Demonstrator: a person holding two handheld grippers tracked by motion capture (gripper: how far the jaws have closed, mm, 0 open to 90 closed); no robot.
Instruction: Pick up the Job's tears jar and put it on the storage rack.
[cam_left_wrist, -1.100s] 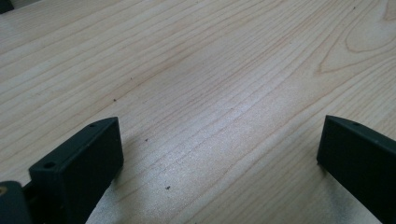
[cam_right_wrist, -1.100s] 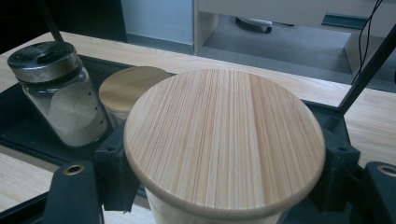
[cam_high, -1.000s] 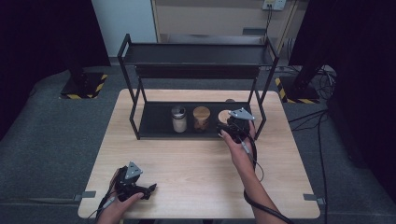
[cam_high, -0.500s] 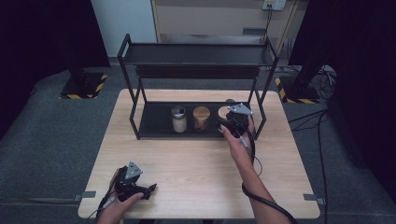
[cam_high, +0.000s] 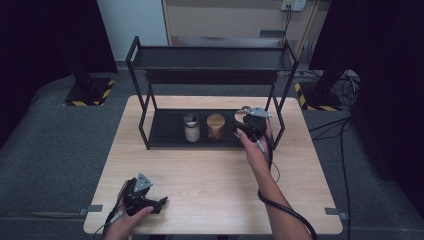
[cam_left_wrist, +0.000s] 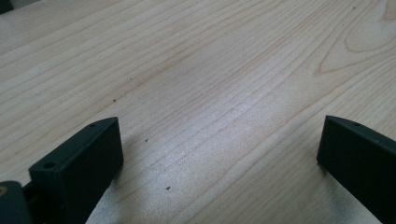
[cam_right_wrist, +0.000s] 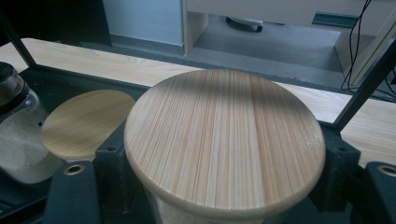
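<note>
Three jars sit on the low shelf of the black metal rack. The right gripper has its jaws shut tight around the jar with the wooden lid, just under the flat round top. I think it is glass below, so smooth, hard and easy to break; holding it low under the lid seems best. The left gripper rests wide open, empty, on the pale wooden table.

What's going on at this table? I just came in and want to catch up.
A person's right gripper is shut on a wooden-lidded jar at the lower shelf of a black rack, beside two other jars. The left gripper rests open on the wooden table, holding nothing.
</note>
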